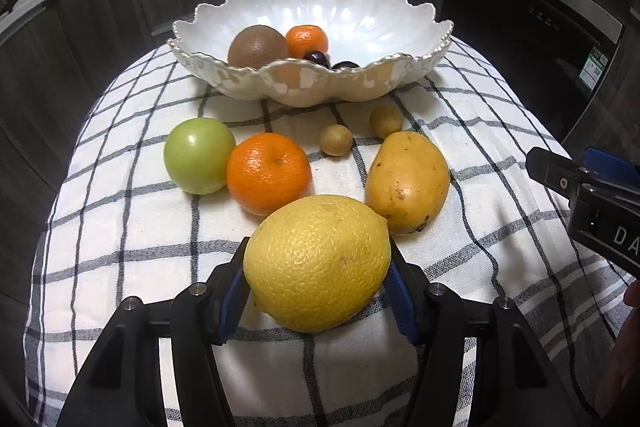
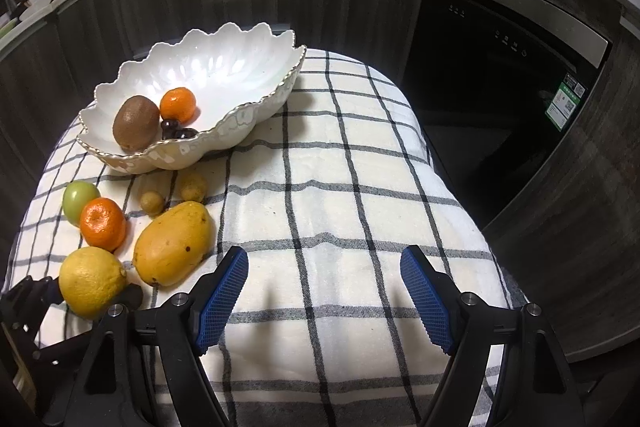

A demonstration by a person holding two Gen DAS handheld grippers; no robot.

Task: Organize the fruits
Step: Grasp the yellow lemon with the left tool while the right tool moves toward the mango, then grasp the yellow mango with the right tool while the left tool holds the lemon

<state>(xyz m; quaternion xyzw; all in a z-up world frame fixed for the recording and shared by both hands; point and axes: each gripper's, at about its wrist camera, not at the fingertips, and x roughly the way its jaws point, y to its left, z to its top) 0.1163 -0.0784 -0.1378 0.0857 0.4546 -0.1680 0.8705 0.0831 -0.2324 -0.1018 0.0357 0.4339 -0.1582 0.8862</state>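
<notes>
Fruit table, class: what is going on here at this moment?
A person with a gripper in each hand is sorting fruit. The left gripper is closed on the lemon. The right gripper is open over bare checked cloth, holding nothing. The white bowl already holds a kiwi, a small orange and dark cherries. A green apple, large orange, mango and two small brown fruits lie on the cloth.

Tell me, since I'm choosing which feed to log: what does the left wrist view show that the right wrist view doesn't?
Only the left wrist view: both blue pads pressed against the lemon, close up. Only the right wrist view: the open right gripper over bare checked cloth. Both share the scalloped bowl, kiwi, mango, green apple and the larger orange.
</notes>
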